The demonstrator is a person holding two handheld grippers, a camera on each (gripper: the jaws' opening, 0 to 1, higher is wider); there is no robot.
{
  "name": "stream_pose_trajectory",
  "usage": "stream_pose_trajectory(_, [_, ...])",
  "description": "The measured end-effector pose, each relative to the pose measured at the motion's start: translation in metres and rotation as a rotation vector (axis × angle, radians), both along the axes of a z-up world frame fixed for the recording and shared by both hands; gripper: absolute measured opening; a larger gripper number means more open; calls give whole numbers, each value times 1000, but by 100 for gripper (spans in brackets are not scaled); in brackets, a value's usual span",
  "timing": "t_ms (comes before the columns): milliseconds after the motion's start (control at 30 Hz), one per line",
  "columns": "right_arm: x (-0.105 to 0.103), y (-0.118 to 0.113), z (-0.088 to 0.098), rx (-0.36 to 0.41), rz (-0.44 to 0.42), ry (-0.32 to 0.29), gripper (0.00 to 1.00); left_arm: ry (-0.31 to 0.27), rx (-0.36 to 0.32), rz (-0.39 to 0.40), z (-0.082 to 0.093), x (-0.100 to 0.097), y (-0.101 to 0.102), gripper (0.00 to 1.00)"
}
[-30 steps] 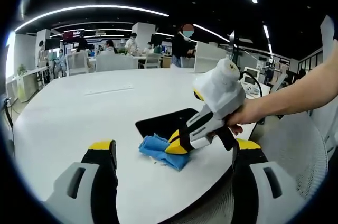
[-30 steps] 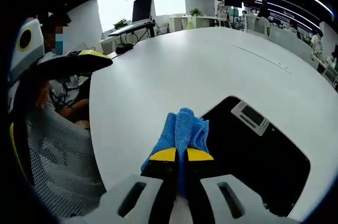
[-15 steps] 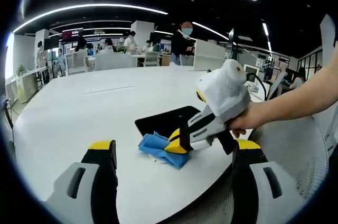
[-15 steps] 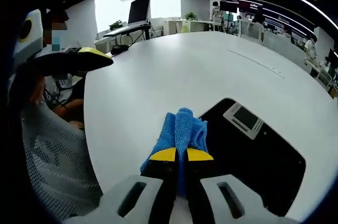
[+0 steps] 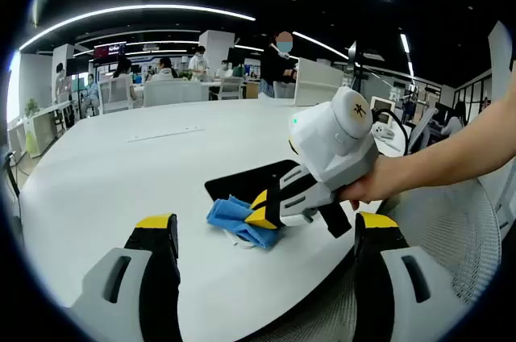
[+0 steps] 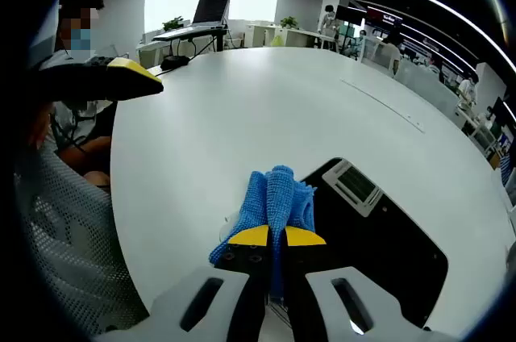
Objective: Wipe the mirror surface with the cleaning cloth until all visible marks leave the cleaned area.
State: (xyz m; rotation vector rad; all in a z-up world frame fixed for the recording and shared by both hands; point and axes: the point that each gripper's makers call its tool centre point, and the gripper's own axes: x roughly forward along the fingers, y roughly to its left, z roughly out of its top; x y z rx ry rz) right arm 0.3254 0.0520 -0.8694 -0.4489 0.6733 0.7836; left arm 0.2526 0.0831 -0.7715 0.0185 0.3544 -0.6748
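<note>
The mirror (image 5: 248, 181) is a dark rectangle lying flat on the white round table (image 5: 121, 164). A blue cleaning cloth (image 5: 228, 214) rests on the table at the mirror's near edge. My right gripper (image 5: 262, 214), held by a hand, is shut on it. My left gripper (image 5: 266, 225) hovers over the table's near edge, open with nothing between its jaws. In the right gripper view, the right gripper (image 6: 270, 235) pinches the cloth (image 6: 276, 195) beside the mirror (image 6: 387, 237), which reflects a ceiling vent. The left gripper (image 6: 121, 76) shows at the upper left.
A mesh office chair (image 6: 56, 229) stands against the table's edge, with a seated person behind it. Desks, monitors and several people (image 5: 278, 64) fill the office background. A thin seam (image 5: 165, 137) crosses the far tabletop.
The right gripper has slid the cloth a little to the left along the mirror's near edge. The left gripper has stayed open and still.
</note>
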Motion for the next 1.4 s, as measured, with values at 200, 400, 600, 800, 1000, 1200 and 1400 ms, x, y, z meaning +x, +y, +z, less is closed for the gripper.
stream_pose_trajectory(200, [4,1,0,-2,-7,-3,0,3,-4,-5,0,-1,-1,90])
stream_pose_trajectory(400, [13,2,1,-4,-20,-9,0,1,-8,-4,0,-1,0,90])
stream_pose_trajectory(600, [22,2,1,0,-35,-11,0,-1,-9,-6,1,0,0,90])
stream_pose_trajectory(800, [31,2,1,-1,-54,2,0,2,-10,-3,0,0,0,89])
stream_pose_trajectory(1000, [42,2,1,-3,-66,-5,0,-1,-11,-1,1,0,0,89])
stream_pose_trajectory(1200, [54,3,1,-18,-67,-12,0,-4,-17,-1,1,1,0,89])
stream_pose_trajectory(1400, [62,2,1,-16,-85,-4,0,-1,-18,2,1,0,0,89])
